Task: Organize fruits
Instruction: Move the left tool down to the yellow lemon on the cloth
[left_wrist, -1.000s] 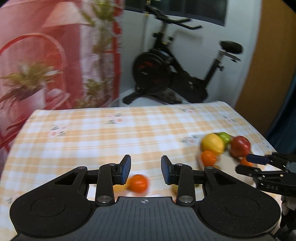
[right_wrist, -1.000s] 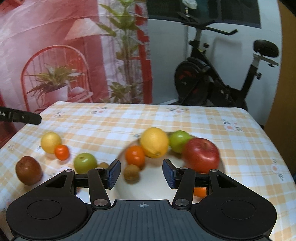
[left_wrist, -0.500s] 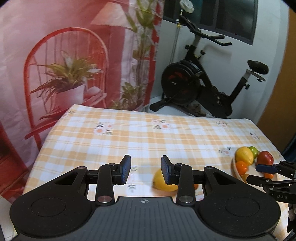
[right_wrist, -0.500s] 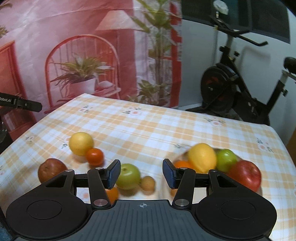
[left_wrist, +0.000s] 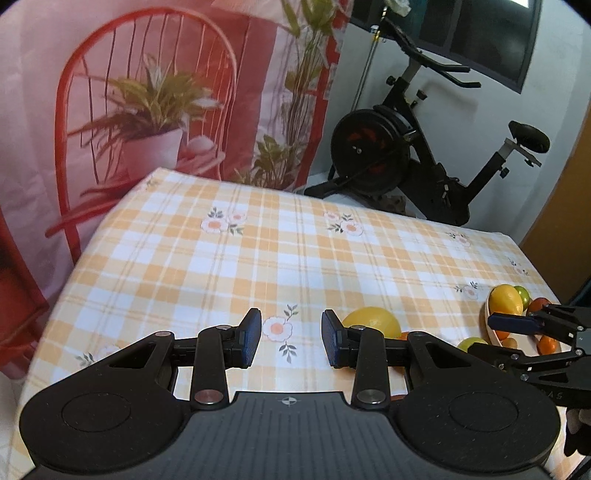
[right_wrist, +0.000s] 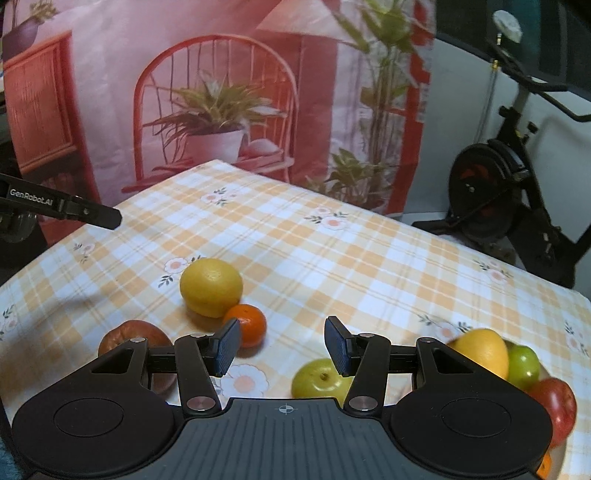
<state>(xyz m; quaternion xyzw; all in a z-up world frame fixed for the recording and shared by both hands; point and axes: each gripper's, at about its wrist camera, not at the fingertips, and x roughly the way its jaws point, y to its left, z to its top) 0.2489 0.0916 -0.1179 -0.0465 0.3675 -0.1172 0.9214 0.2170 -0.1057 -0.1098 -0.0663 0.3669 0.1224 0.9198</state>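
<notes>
step: right tool (right_wrist: 281, 346) hovering by loose green apple (right_wrist: 320, 377), jaws apart, empty
left tool (left_wrist: 291, 339): parted, empty too
next: drop around apple, squeeze, move to plate (left_wrist: 491, 332)

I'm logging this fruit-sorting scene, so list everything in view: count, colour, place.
Round lemon: one, yellow, loose on the cloth, touching the mandarin.
Small mandarin: one, orange, right of the lemon.
Loose green apple: one, near the right tongs.
Reddish-brown fruit: one, left, partly hidden.
White plate: one, right side, holding a yellow fruit, a green fruit, a red apple and orange pieces.
Checked tablecloth: one, orange and white, flowered.
Exercise bike: one, black, behind.
Printed backdrop: one, red and pink.
Left tongs: black, blue pads, empty.
Right tongs: same, empty.
</notes>
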